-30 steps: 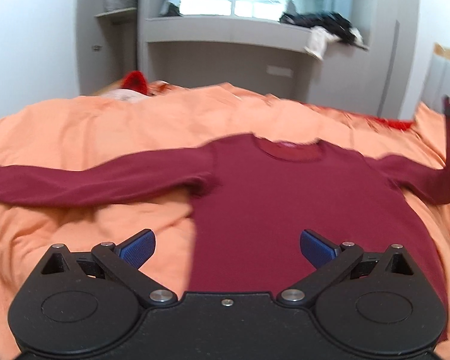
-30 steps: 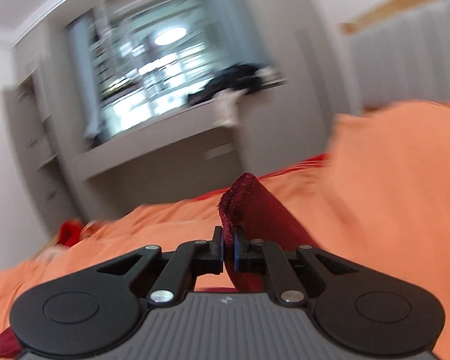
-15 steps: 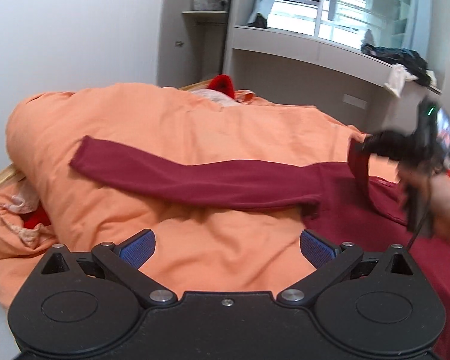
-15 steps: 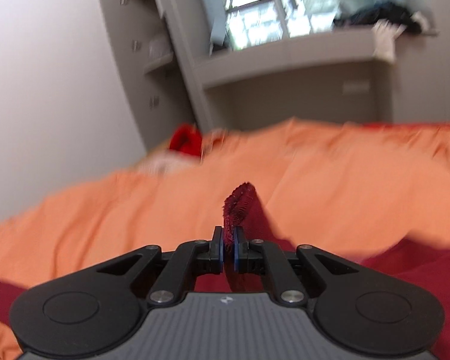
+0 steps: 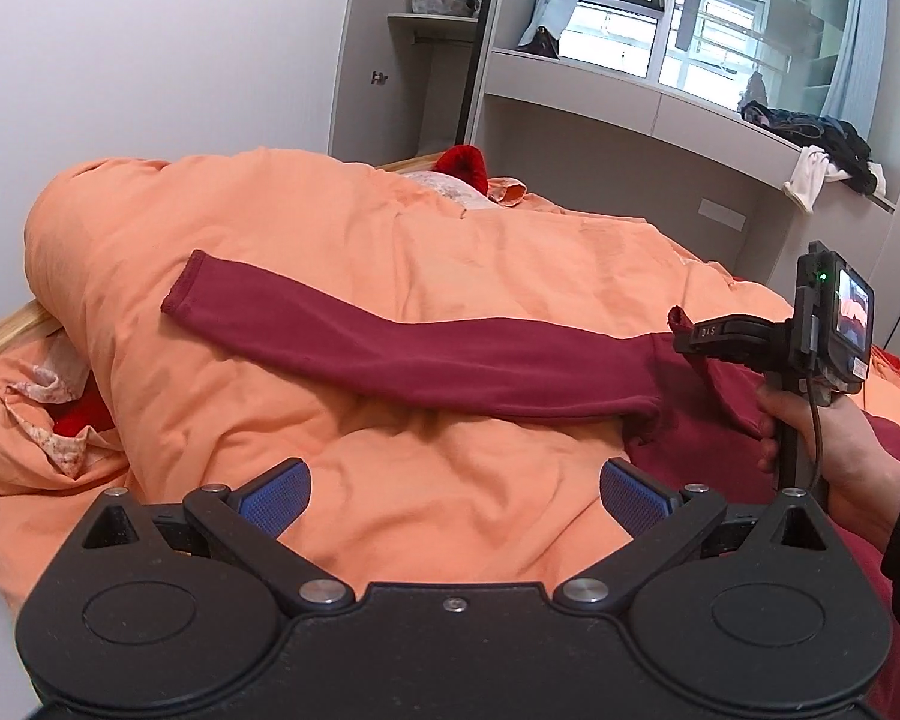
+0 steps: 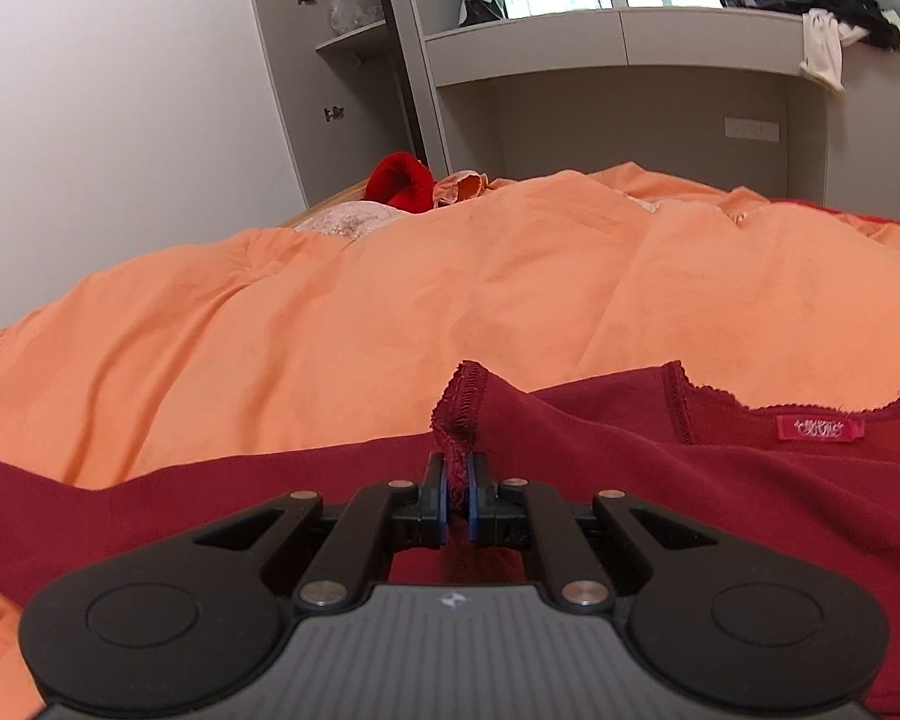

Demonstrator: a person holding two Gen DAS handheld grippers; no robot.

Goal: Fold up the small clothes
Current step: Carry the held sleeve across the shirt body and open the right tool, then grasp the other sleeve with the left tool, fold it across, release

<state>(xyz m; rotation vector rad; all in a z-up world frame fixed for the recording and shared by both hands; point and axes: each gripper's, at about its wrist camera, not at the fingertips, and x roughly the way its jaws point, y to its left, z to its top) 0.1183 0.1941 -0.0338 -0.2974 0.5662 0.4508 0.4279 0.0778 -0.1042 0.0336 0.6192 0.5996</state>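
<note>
A dark red long-sleeved shirt (image 5: 450, 360) lies on an orange duvet (image 5: 306, 252). Its left sleeve stretches out flat towards the upper left, cuff (image 5: 180, 288) free. My left gripper (image 5: 453, 498) is open and empty above the duvet, just short of the sleeve. My right gripper (image 6: 457, 504) is shut on the right sleeve's cuff (image 6: 462, 402), held over the shirt body beside the neckline and pink label (image 6: 819, 427). In the left wrist view the right gripper (image 5: 687, 336) holds that cuff above the shirt's chest.
A red soft item (image 5: 462, 165) and a pale cloth lie at the head of the bed. Patterned fabric (image 5: 48, 414) is bunched at the left bed edge by a wooden rail (image 5: 6, 342). Grey shelving and a window ledge with clothes (image 5: 810, 138) stand behind.
My right gripper has carried the right sleeve cuff from the far right across over the shirt's chest. My left gripper has swung left, now facing the left sleeve, still open.
</note>
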